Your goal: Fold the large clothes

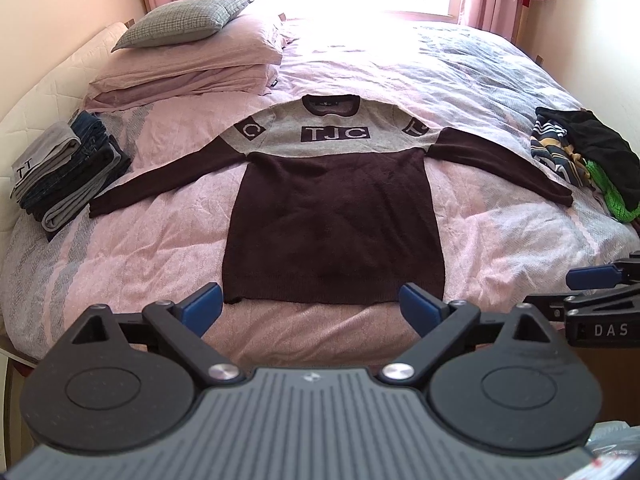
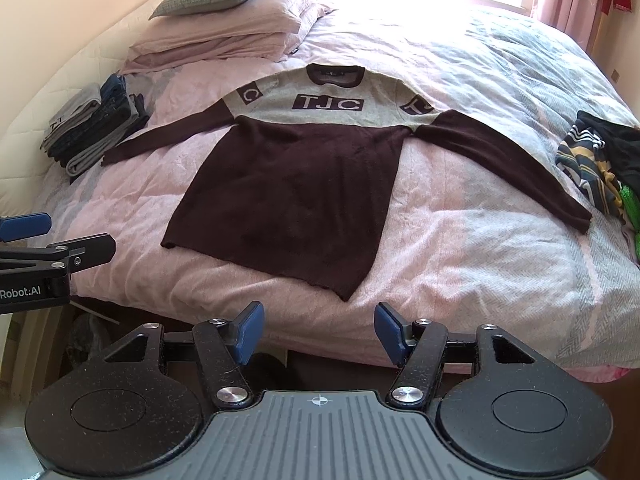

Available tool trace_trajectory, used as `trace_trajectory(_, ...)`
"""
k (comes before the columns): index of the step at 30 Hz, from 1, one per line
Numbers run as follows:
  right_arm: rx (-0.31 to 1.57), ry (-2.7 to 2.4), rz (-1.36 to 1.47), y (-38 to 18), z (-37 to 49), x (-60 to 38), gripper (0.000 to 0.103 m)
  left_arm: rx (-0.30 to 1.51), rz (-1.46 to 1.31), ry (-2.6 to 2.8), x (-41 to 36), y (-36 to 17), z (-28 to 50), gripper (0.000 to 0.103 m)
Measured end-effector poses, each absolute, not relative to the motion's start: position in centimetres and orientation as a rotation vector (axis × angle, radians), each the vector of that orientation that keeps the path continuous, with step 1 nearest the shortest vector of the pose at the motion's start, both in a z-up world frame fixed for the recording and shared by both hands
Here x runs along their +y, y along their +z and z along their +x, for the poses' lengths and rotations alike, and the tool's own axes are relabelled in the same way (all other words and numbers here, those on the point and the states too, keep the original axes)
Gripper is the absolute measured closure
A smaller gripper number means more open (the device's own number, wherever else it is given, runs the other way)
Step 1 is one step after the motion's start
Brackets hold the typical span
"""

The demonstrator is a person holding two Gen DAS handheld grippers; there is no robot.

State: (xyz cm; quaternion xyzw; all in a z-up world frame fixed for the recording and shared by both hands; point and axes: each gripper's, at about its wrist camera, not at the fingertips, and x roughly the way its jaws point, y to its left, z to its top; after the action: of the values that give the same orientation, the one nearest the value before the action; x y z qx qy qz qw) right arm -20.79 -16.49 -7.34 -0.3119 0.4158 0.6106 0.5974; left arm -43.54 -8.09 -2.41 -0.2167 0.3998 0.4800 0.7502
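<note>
A dark maroon sweater (image 1: 332,216) (image 2: 288,192) with a grey yoke marked "TJC" lies flat and face up on the bed, both sleeves spread out to the sides. My left gripper (image 1: 310,308) hovers just short of the sweater's hem, open, with nothing between its blue pads. My right gripper (image 2: 318,334) hangs over the bed's near edge, below the hem's right corner, also open and holding nothing. Each gripper shows at the side of the other's view.
The bed (image 1: 132,248) has a pink and grey-blue quilt. A stack of folded clothes (image 1: 64,168) sits at the left. A heap of unfolded clothes (image 1: 584,156) lies at the right edge. Pillows (image 1: 192,56) are piled at the far left, under a bright window.
</note>
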Motion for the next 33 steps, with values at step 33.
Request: trace_trajectory(33, 1.040, 1.166, -0.477, -8.3, -17.7, 4.0, 0.045, 0.695, -0.876, 1.146, 21.4, -9.6, -53.8, 0.010)
